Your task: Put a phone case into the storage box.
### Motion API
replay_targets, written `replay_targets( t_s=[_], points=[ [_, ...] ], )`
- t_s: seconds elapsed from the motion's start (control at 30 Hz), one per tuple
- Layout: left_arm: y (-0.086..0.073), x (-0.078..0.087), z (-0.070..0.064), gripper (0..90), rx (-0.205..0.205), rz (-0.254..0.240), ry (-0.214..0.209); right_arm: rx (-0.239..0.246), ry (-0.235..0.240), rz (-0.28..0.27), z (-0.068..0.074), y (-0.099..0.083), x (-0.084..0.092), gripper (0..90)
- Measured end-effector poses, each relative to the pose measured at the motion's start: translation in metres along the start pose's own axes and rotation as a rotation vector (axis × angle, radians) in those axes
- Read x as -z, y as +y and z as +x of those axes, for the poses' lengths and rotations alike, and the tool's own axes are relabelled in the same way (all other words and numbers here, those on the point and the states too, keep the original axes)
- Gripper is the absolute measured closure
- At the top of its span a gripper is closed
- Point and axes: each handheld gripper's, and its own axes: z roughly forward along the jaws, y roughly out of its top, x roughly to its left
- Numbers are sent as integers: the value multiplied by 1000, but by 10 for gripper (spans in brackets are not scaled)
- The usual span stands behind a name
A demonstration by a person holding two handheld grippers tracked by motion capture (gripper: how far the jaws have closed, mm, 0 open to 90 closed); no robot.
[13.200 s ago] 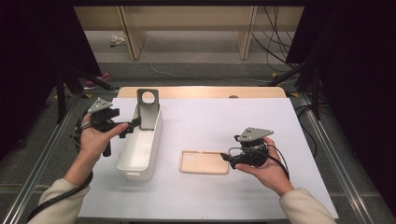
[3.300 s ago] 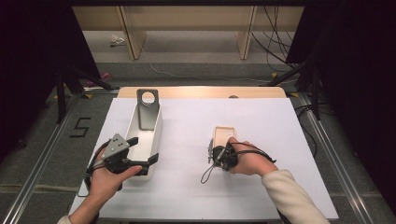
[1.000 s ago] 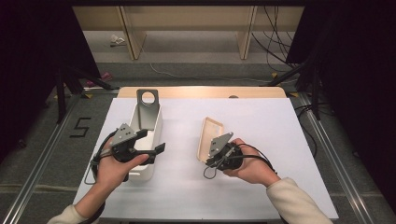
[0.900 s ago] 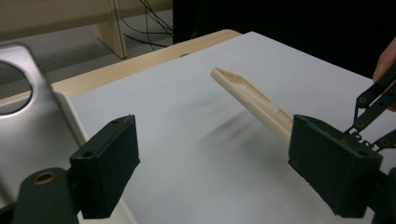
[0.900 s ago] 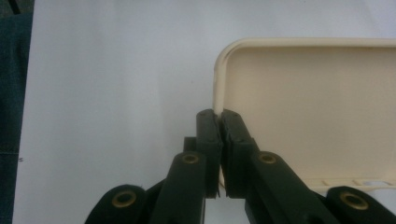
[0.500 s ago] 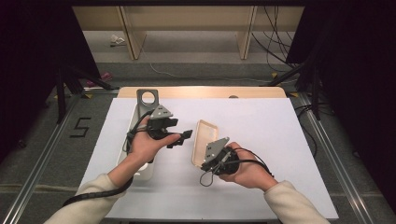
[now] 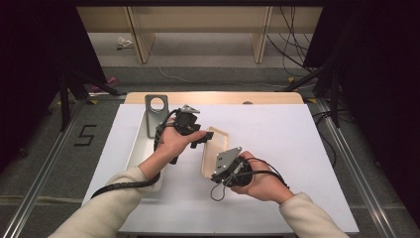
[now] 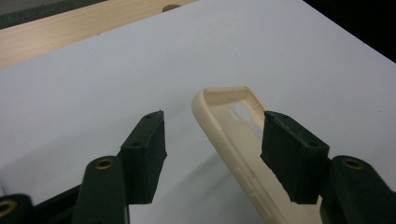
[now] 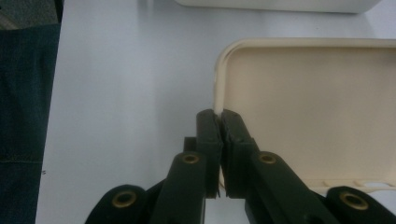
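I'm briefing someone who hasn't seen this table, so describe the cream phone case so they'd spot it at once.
On the white table, right of the long white bin, find the two hands meeting near the middle. The phone case is the thin cream shell tilted up between them, its edge pinched by the right gripper. It alone is cream and has camera cutouts.

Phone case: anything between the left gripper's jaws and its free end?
Nothing visible. The left gripper has just been closing; its jaws straddle the rim of the phone case with only bare table behind, pads not yet pressing. The right gripper pinches the opposite edge, clear of that end.
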Motion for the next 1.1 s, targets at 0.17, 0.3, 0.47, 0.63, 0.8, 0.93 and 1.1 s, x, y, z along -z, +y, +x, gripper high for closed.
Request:
replay_targets(
  t_s=[0.17,0.3,0.47,0.63,0.8,0.93,1.1],
  points=[
    [-2,-7,5,470,42,30,-9,6,-1,-4,1,2,0,875],
    [-3,-9,5,518,62,47,-16,13,-2,-5,1,2,1,875],
    [-5,-12,3,642,84,54,-42,20,-1,-2,2,3,0,874],
    [-4,-8,0,697,132,22,-72,23,2,8,3,3,-2,876],
    [-3,-2,-7,758,167,-17,-105,29,2,17,5,3,-6,878],
    [-3,2,-16,810,188,-63,-135,25,2,34,5,2,-10,877],
    [-1,8,-25,821,112,-122,-103,-3,-33,11,3,0,-11,719]
  ],
)
